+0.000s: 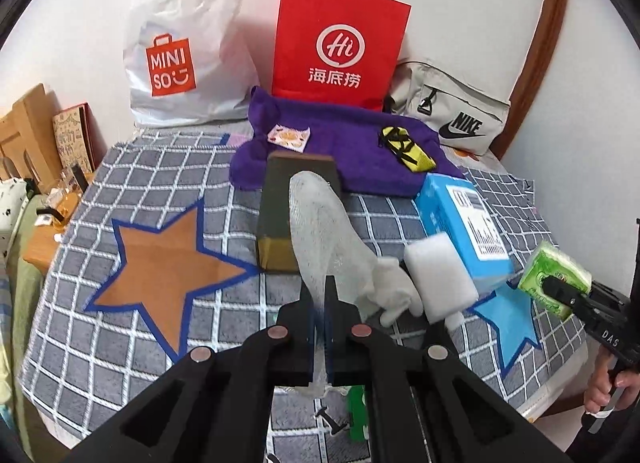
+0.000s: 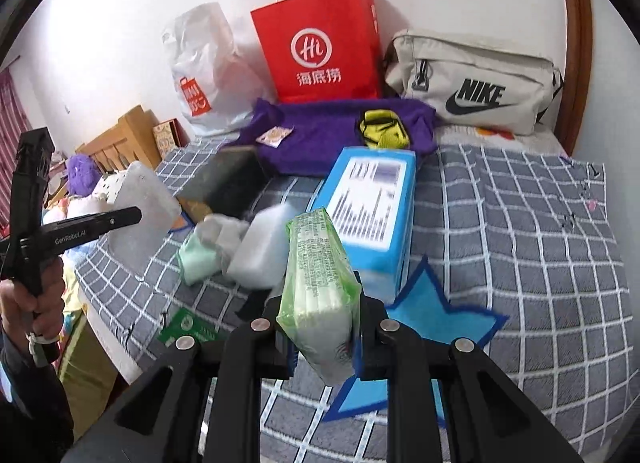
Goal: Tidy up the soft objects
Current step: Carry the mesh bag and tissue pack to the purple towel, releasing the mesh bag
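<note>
Your left gripper [image 1: 319,303] has its fingers pinched nearly together on a white foam net sleeve [image 1: 324,223]. The sleeve's long axis runs straight away from you along the fingers, its rounded far end pointing toward the purple towel [image 1: 340,143] at the back edge of the checkered blanket [image 1: 160,191]. It hangs above a dark box [image 1: 276,215] near the blanket's middle.

Your right gripper [image 2: 320,323] is clamped on a green tissue pack [image 2: 318,283], fingers spread only as wide as the pack. The pack stands on edge, its long axis pointing forward and up toward the blue box [image 2: 372,203]. It is raised over the blue star patch [image 2: 432,311] near the blanket's front edge.

A white sponge block [image 1: 440,279] lies just beside the blue box, touching crumpled white cloth [image 1: 390,291].
</note>
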`<state>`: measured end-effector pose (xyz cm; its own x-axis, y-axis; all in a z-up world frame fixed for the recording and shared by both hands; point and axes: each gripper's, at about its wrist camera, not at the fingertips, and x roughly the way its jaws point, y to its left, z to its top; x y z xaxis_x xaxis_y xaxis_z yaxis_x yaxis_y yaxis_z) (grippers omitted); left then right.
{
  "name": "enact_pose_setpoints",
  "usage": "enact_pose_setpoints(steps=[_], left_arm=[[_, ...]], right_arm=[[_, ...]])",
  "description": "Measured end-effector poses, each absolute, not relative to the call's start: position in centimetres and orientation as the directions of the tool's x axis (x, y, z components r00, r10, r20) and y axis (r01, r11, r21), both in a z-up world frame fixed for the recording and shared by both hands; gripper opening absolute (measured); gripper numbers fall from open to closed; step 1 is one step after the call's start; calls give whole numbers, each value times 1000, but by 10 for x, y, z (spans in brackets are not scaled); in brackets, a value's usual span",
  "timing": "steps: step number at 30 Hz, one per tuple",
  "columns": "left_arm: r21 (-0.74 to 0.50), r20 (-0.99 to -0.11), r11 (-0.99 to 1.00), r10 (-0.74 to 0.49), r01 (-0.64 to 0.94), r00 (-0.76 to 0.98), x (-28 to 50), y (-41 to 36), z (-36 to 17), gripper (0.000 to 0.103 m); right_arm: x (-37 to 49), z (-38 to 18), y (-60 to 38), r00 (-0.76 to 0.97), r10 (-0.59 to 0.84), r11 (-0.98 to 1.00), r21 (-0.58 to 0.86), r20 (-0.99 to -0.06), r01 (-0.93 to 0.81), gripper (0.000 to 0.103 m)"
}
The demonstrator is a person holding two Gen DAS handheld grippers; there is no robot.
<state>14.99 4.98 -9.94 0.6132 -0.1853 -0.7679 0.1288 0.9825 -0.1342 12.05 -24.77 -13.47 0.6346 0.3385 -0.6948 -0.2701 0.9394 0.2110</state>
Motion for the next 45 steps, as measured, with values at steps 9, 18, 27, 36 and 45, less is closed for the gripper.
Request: enact_pose_setpoints(steps=[9, 18, 27, 36, 45], left_arm=[[-127, -751, 985, -171, 114, 637, 176, 52, -74, 4], [-123, -756, 987, -161, 103, 634, 213, 51, -66, 4], [-125, -768, 987, -160, 100, 621, 255, 51, -65, 4], [-131, -775, 988, -157, 88, 612, 306, 49, -68, 4], [-157, -786, 983, -185, 98, 590, 350, 47, -77, 4]], right_arm=[[158, -110, -247, 652, 328, 942, 192, -684, -274, 20], [199, -97, -239, 656, 328, 941, 171, -680, -293, 20], [248, -91, -234, 660, 317, 943, 153, -682, -295, 20], [304, -104, -234, 646, 295, 949, 139, -704, -282, 20], [354, -125, -233, 613, 296, 947, 139, -732, -291, 20]])
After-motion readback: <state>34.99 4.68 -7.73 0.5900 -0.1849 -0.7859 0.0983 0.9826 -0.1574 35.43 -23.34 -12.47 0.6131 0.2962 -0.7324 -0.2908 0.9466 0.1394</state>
